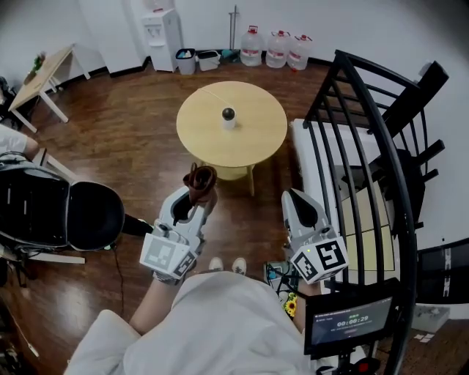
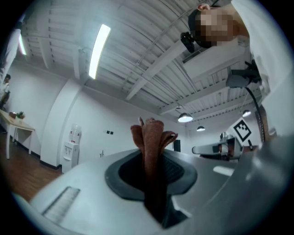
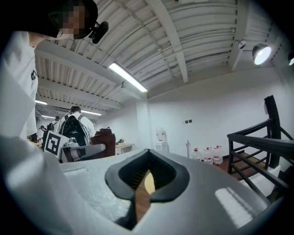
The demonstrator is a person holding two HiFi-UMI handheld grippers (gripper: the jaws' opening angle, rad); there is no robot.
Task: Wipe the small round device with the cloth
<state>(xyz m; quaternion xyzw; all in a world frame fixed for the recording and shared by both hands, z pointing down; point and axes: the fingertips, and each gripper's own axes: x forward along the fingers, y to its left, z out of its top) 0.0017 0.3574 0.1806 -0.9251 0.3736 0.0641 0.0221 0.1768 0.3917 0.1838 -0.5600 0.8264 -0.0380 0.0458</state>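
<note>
You had your left gripper [image 1: 199,198] clamped on the brown cloth [image 1: 201,179], your right gripper [image 1: 292,196] closed on nothing, and the small round device [image 1: 229,116] sat mid-table [image 1: 256,139], well ahead, slightly nearer your left.

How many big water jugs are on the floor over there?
3, in a row against the far wall: left jug, middle jug, right jug. Others may be hidden.

Dark wood floor [image 1: 124,146], white walls [image 1: 110,22]. Round yellow desk [image 1: 256,143] central. Water dispenser [image 1: 163,35] and three water bottles [image 1: 277,48] along the far wall. Black stair railing [image 1: 359,132] on the right.
</note>
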